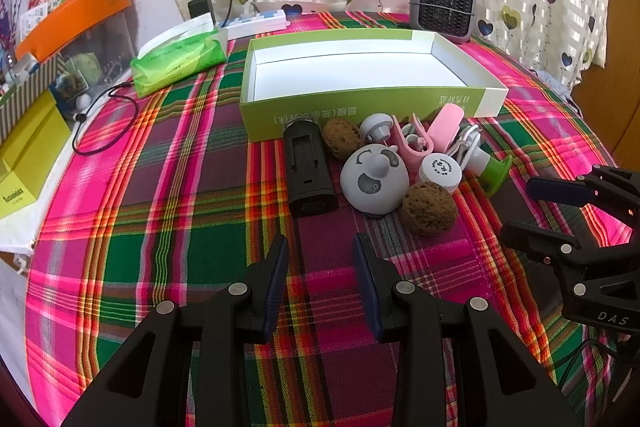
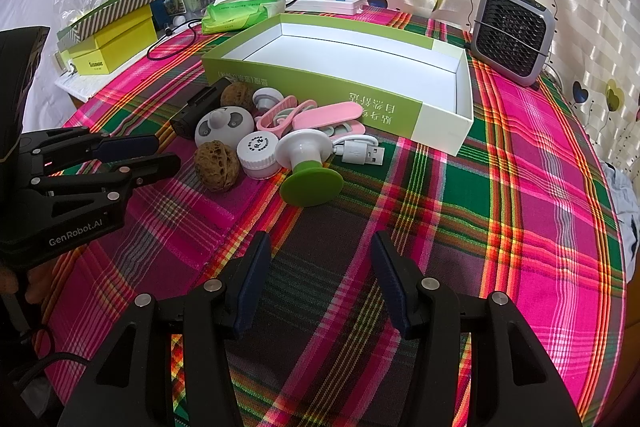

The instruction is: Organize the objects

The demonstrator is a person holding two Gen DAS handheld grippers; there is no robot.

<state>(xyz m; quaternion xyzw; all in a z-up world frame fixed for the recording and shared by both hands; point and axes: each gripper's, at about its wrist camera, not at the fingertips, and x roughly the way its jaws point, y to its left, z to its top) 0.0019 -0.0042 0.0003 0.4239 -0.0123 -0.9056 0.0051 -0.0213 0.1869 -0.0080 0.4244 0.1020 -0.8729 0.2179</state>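
Note:
An empty green box (image 1: pixel 360 107) (image 2: pixel 320 83) with a white inside lies on the plaid tablecloth. A cluster of small items sits in front of it: a black device (image 1: pixel 308 171) (image 2: pixel 196 107), two walnuts (image 1: pixel 428 207) (image 2: pixel 218 165), a round grey-white gadget (image 1: pixel 374 179) (image 2: pixel 224 125), a white lidded jar (image 1: pixel 440 169) (image 2: pixel 256 153), pink clips (image 1: pixel 436 131) (image 2: pixel 320 115), a white-and-green stand (image 1: pixel 492 167) (image 2: pixel 310 167) and a USB cable (image 2: pixel 360 151). My left gripper (image 1: pixel 320 243) (image 2: pixel 166 151) hovers open just short of the cluster. My right gripper (image 2: pixel 320 239) (image 1: pixel 520 209) is open over bare cloth, right of the left one.
A green tissue pack (image 1: pixel 180 63), a power strip (image 1: pixel 256 23) and a small grey fan heater (image 1: pixel 442 5) stand behind the box. Yellow boxes (image 1: pixel 28 155) and a cluttered orange-lidded bin (image 1: pixel 76 15) line the left side. A black cord (image 1: pixel 108 123) lies on the cloth at left.

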